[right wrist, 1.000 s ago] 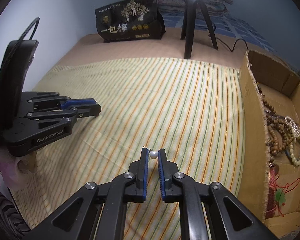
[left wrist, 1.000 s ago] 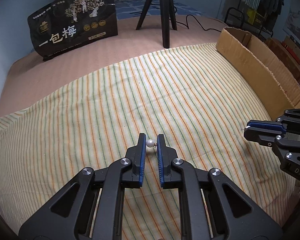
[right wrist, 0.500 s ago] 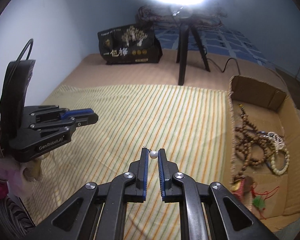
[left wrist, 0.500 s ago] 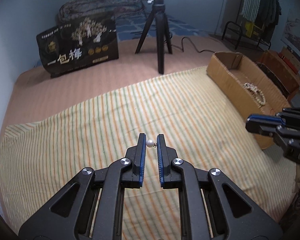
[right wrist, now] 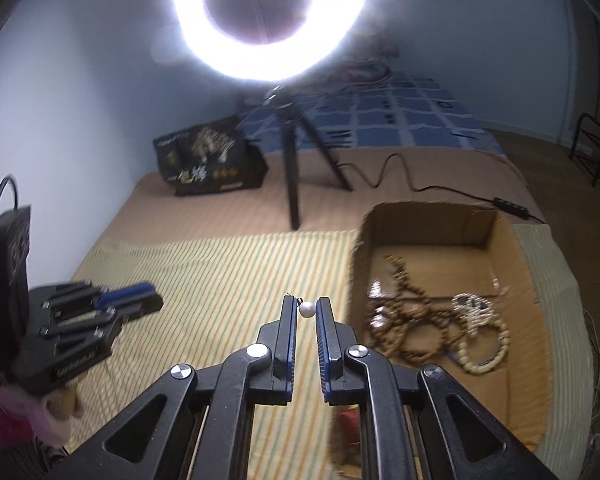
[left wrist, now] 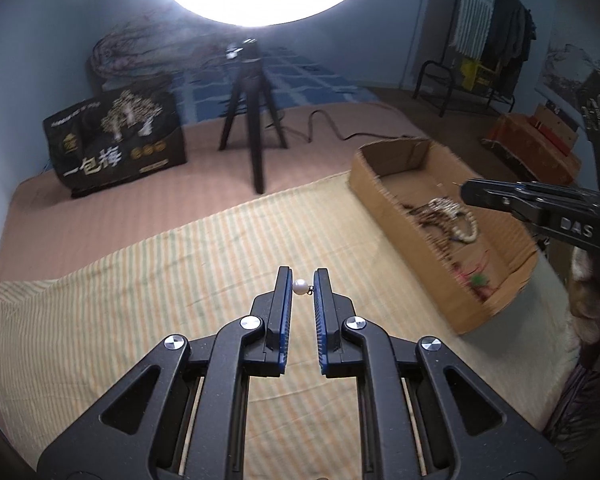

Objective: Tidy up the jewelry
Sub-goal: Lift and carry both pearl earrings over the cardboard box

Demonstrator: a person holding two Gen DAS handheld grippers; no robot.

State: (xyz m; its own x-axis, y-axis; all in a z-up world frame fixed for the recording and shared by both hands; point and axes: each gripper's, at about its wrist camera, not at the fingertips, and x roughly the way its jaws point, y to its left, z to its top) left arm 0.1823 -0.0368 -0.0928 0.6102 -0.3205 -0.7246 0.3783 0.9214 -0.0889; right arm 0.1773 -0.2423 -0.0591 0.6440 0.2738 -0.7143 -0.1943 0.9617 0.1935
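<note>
My left gripper (left wrist: 301, 280) is shut on a white pearl earring (left wrist: 300, 287) and holds it well above the striped cloth (left wrist: 140, 312). My right gripper (right wrist: 305, 307) is shut on a second white pearl earring (right wrist: 307, 309), held up beside the left wall of the cardboard box (right wrist: 496, 240). The box also shows in the left wrist view (left wrist: 384, 196) at the right, with bead bracelets (left wrist: 456, 216) inside. In the right wrist view the bracelets (right wrist: 440, 328) lie in a heap on the box floor. The left gripper shows at the left of the right wrist view (right wrist: 140, 300).
A black tripod (left wrist: 254, 120) with a ring light (left wrist: 260, 0) stands behind the cloth, its cable (left wrist: 332, 128) trailing right. A black printed bag (left wrist: 116, 144) stands at the back left. A clothes rack (left wrist: 484, 52) and boxes (left wrist: 536, 144) are at the far right.
Both grippers have risen and tilted up with their pearl earrings; the ring light now fills the top of both views. The right gripper has moved closer to the box.
</note>
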